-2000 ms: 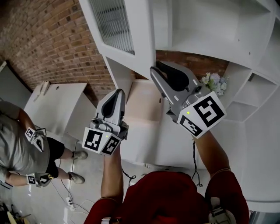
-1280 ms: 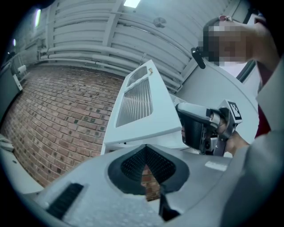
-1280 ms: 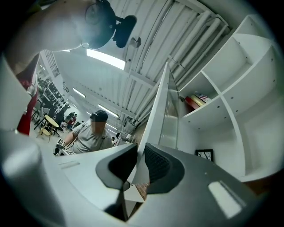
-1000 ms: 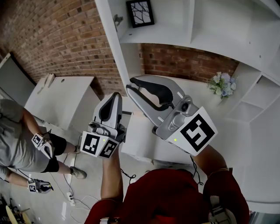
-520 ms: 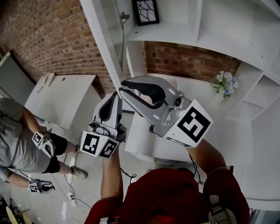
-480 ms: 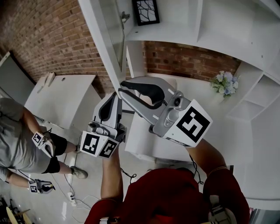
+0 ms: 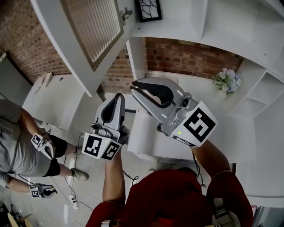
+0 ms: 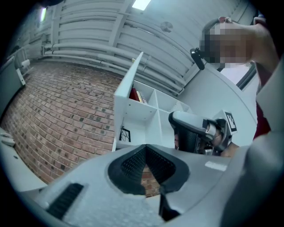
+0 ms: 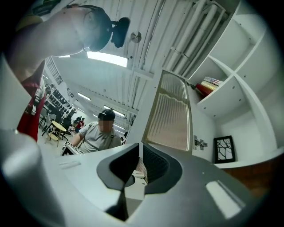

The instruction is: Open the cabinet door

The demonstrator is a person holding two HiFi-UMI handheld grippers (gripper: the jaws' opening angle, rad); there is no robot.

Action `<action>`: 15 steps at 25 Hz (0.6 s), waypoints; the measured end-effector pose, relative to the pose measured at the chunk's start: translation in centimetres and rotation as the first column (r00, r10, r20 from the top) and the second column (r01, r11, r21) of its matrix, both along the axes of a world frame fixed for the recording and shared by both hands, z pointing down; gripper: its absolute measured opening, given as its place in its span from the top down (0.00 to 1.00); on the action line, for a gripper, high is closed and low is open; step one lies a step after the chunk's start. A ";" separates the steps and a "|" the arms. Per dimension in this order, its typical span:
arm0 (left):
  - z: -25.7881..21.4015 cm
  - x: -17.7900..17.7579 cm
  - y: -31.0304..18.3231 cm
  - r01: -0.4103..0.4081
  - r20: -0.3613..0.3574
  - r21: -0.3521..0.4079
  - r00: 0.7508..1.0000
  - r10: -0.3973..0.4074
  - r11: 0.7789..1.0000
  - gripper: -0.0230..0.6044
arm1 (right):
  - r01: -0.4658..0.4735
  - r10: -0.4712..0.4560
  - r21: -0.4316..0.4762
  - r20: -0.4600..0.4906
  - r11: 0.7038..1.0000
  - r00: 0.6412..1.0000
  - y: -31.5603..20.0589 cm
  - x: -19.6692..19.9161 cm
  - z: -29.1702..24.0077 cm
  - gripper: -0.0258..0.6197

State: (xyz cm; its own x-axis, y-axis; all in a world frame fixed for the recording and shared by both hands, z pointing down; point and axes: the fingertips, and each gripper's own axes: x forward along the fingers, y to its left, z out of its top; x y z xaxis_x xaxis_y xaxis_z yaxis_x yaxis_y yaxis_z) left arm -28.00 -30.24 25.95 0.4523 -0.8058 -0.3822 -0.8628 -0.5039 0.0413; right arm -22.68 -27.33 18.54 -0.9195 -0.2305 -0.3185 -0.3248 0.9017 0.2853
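Left tool: my left tool (image 7: 119, 95) points up and away from me, tilted a little above level. Its jaws meet at the tips and hold nothing.
Left arm: the left forearm (image 7: 113, 177) runs straight up from my red shirt (image 7: 168, 199). The marker cube faces me.
Right tool: my right tool (image 7: 134, 85) sits just right of the left one and reaches a bit further out, aimed toward the upper left. Its jaws stand a narrow slit apart and are closing, with nothing between them.
Right arm: the right forearm (image 7: 213, 155) angles in from the lower right, with the wrist turned so the cube shows its face.
Cabinet door: the cabinet door (image 7: 88, 31) is swung wide open, out to the upper left of both tools and touching neither. Its ribbed glass panel (image 7: 95, 22) faces me.
Hinge: a metal hinge (image 7: 127, 13) shows on the cabinet wall at the door's inner edge.
Cabinet: the white cabinet (image 7: 177, 33) has open shelves, with a framed picture (image 7: 147, 9) standing on one.
Right gripper view: the door's white frame (image 9: 153, 106) lines up behind the slit, apart from the pads.
Surroundings: flowers (image 7: 227, 80) sit to the right, a brick wall (image 7: 186, 57) runs behind, and another person (image 7: 17, 146) stands at the left.
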 end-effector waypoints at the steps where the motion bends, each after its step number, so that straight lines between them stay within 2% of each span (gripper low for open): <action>1: 0.1 0.1 0.1 -0.005 -0.001 0.000 1.000 0.005 1.000 0.96 | -0.014 0.014 -0.006 -0.003 1.000 1.000 -0.2 0.2 0.4 0.90; 7: 0.3 1.0 0.4 -0.050 0.002 -0.005 0.999 0.050 0.999 0.96 | -0.106 0.106 -0.033 0.002 0.994 0.994 -1.3 1.9 2.2 0.94; 15: 0.8 3.2 0.4 -0.116 0.010 -0.015 0.993 0.116 0.993 0.96 | -0.239 0.239 -0.036 0.006 0.970 0.971 -2.5 5.6 4.3 0.94</action>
